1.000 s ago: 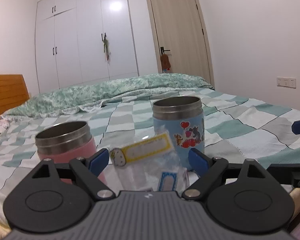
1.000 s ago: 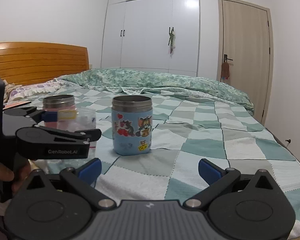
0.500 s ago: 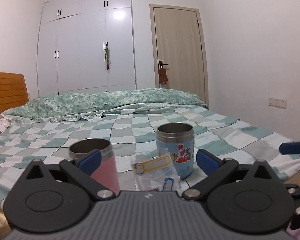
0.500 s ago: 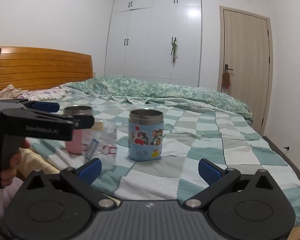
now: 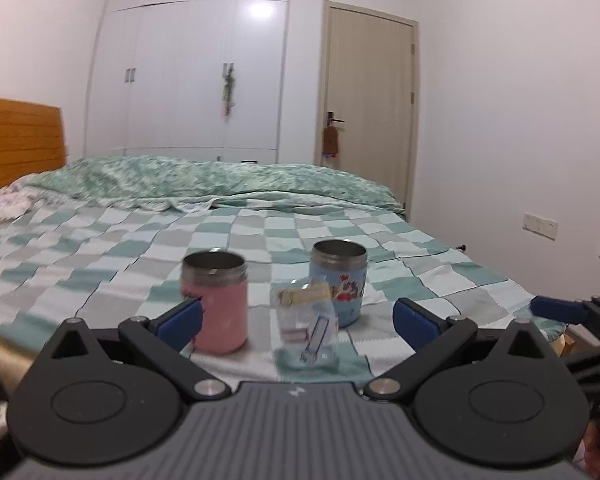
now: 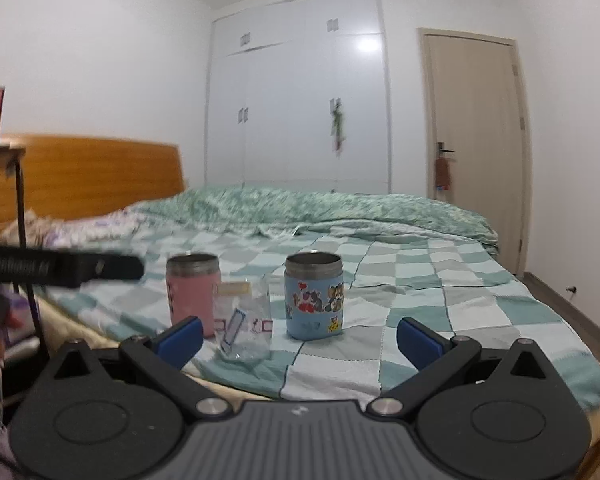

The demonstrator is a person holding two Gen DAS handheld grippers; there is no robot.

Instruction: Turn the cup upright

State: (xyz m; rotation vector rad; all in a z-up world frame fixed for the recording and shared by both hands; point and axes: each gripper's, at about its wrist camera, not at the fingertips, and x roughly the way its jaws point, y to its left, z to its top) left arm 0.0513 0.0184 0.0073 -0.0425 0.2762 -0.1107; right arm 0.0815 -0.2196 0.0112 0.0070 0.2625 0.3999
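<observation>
On the checkered blanket [image 5: 100, 264] near the foot edge of the bed [image 6: 480, 320] stood 3 containers in a loose row: a pink cup [image 5: 219, 304], a clear plastic cup [image 5: 306, 326] and a blue cartoon cup [image 5: 339, 282]. The pink cup and the blue cartoon cup both stood upright with their steel rims open to the ceiling. The clear plastic cup sat between them and slightly nearer the bed's edge, carrying a yellow label [image 5: 305, 293] near its top; motion blur hid which way its mouth faced. In the right wrist view the same row appeared, pink cup [image 6: 191, 292] on the left, clear plastic cup [image 6: 244, 320] in the middle, blue cartoon cup [image 6: 314, 295] on the right. The left tongs [image 5: 296, 318] were spread wide and held nothing, well short of the cups. The right tongs [image 6: 300, 334] were likewise spread wide and empty, back from the bed's edge. Behind the bed were a rumpled green duvet [image 5: 220, 178], a wooden headboard [image 6: 96, 176], a white wardrobe [image 5: 188, 80] and a closed door [image 5: 370, 108].
</observation>
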